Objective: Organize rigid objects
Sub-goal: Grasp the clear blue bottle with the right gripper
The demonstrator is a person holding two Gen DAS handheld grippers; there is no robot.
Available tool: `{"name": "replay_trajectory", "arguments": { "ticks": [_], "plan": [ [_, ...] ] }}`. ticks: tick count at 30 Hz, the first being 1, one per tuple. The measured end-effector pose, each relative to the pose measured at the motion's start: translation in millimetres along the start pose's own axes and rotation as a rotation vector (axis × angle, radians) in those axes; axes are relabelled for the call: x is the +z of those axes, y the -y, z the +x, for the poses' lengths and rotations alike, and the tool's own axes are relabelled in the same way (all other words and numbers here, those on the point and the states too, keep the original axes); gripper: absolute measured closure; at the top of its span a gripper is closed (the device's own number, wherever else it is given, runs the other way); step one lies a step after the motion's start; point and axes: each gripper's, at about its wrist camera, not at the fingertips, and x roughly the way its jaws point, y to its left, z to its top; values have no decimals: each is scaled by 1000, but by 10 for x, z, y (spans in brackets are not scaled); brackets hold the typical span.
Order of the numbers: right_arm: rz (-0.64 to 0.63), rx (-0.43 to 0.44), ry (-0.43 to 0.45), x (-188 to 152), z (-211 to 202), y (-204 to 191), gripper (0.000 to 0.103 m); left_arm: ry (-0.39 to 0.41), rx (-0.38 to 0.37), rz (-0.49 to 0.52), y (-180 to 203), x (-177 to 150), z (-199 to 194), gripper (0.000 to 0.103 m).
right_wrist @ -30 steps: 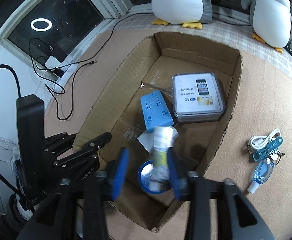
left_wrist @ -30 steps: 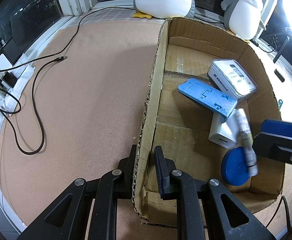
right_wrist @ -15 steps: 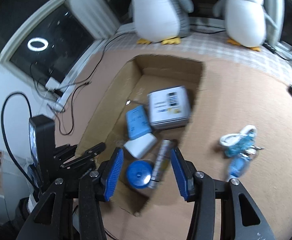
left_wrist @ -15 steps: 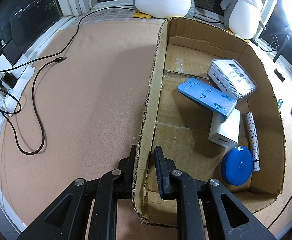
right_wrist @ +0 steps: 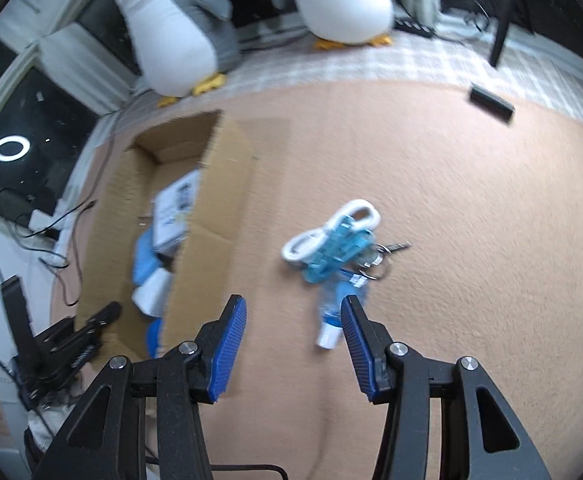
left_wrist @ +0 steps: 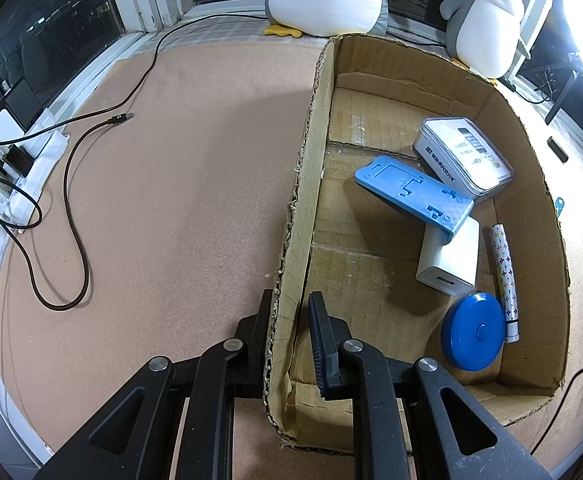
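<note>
On the tabletop [right_wrist: 471,240], cardboard box [left_wrist: 539,184] as landmark, left wall clamped between the jaws of the left hand-held gripper [left_wrist: 289,332]. Inside the box, largest to smallest: white tin [left_wrist: 461,154], blue plate [left_wrist: 411,196], white charger [left_wrist: 449,260], blue disc [left_wrist: 473,332], patterned tube [left_wrist: 503,276] against the right wall. Outside the box, just right of it: white cable [right_wrist: 331,232], blue clip with keys [right_wrist: 343,252], small blue bottle [right_wrist: 335,308]. Right hand-held gripper [right_wrist: 293,344] apart, empty, bottle cap near its right pad. Likely risks: bottle skidding or rolling from a one-sided pad contact; clip and keys dragged along by the tangle; box tipped by the left clamp. Versus one second ago: tube released into the box, right hand-held gripper swung out over the tabletop.
</note>
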Motion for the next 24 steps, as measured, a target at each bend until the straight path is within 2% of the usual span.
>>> {"name": "replay_trajectory", "arguments": {
  "ticks": [8,17,24],
  "plan": [
    [37,-52,-38,18,242,151,58,0,0,-1,-3,3,1,86],
    [13,-114,-64,66,398,102,58,0,0,-1,-3,2,1,86],
    [-22,-169,-75,87,466,66,69,1,-1,-2,11,-1,8,86]
  ]
}}
